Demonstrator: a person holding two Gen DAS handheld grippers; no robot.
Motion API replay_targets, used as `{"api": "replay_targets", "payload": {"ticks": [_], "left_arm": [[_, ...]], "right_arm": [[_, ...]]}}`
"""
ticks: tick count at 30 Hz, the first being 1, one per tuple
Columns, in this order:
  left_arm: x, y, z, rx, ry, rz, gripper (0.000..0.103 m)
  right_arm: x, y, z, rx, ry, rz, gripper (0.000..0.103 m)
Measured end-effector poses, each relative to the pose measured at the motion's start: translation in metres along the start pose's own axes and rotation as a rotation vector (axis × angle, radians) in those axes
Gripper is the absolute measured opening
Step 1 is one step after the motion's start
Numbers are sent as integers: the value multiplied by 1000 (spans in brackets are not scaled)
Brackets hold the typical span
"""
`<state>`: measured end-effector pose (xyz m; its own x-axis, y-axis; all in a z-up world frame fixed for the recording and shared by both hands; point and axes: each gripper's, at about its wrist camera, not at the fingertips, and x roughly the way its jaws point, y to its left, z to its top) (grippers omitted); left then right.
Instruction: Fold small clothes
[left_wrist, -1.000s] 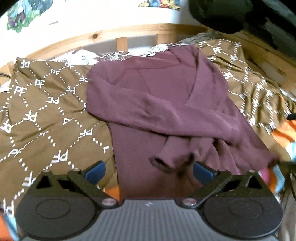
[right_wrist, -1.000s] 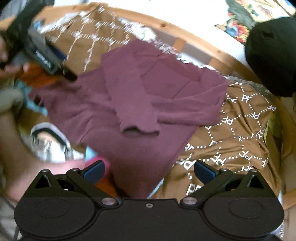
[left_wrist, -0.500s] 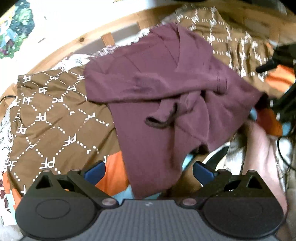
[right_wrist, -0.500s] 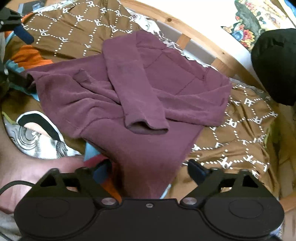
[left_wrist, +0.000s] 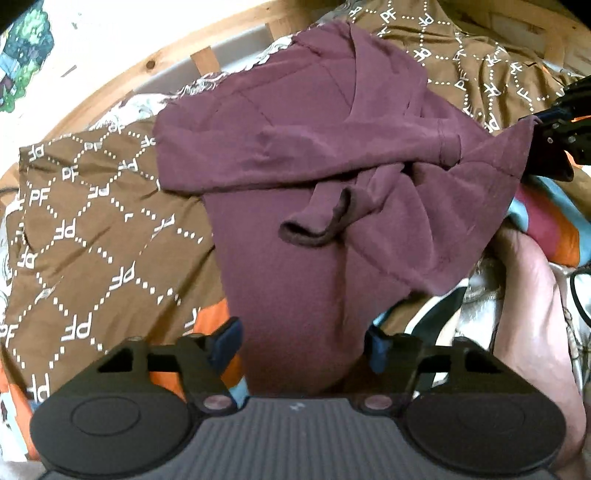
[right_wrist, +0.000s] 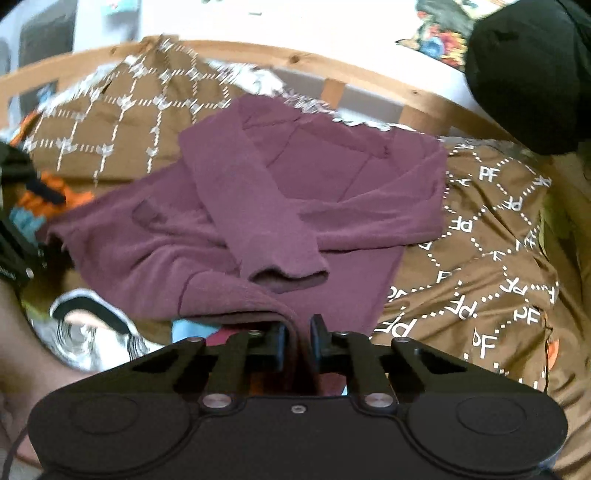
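Maroon fabric filled most of what we saw: a long-sleeved maroon top (left_wrist: 295, 155) lay spread on a brown bedspread (left_wrist: 85, 236) printed with white dotted diamonds and "PF" letters, with both sleeves folded across the chest so that they crossed. One sleeve cuff (right_wrist: 288, 275) pointed toward the hem, its opening gaping a little.

We saw our left gripper (left_wrist: 301, 341) with its jaws spread wide, one blue-padded finger on each side of the top's lower hem; the cloth ran down between them, and we could not tell whether either pad touched it. Our right gripper (right_wrist: 297, 338) had its jaws drawn close together on a raised fold at the bottom corner of the top, the fabric pinched between the two dark pads. In the left wrist view the same gripper (left_wrist: 557, 144) showed at the far right edge, with a corner of the top reaching up to it.

Beyond the top we saw a curved wooden bed rail (right_wrist: 258, 51) against a pale wall. Beneath the near edge of the top lay mixed bedding in orange, light blue and pink (left_wrist: 550, 221). A black garment (right_wrist: 532, 74) hung at the upper right of the right wrist view.
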<state>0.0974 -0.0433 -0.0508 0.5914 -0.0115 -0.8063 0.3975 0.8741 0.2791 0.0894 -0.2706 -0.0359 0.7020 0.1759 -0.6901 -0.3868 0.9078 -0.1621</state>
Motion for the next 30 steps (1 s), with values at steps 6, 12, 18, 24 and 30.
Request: {"api": "replay_targets", "payload": {"ticks": [6,12,18,24,30], "left_arm": [[-1,-1,3,-14,-41,-11,9],[-12,4,0,-38,-104,13,4],[-35,14,2,-84,-193,54,3],[-73,24,2,-105,-267,53,3],[-120,20,-17,-53,-317,46,3]], "right_arm": [[-4,0,0,14,-15,-33,12],[0,12,-4,-56,70,-16,25],[-3,11,-2,-48,52,-36,4],[-46,14,-2,-58,-143,-167,4],[-94,24,-13,-74,-243,-222,4]]}}
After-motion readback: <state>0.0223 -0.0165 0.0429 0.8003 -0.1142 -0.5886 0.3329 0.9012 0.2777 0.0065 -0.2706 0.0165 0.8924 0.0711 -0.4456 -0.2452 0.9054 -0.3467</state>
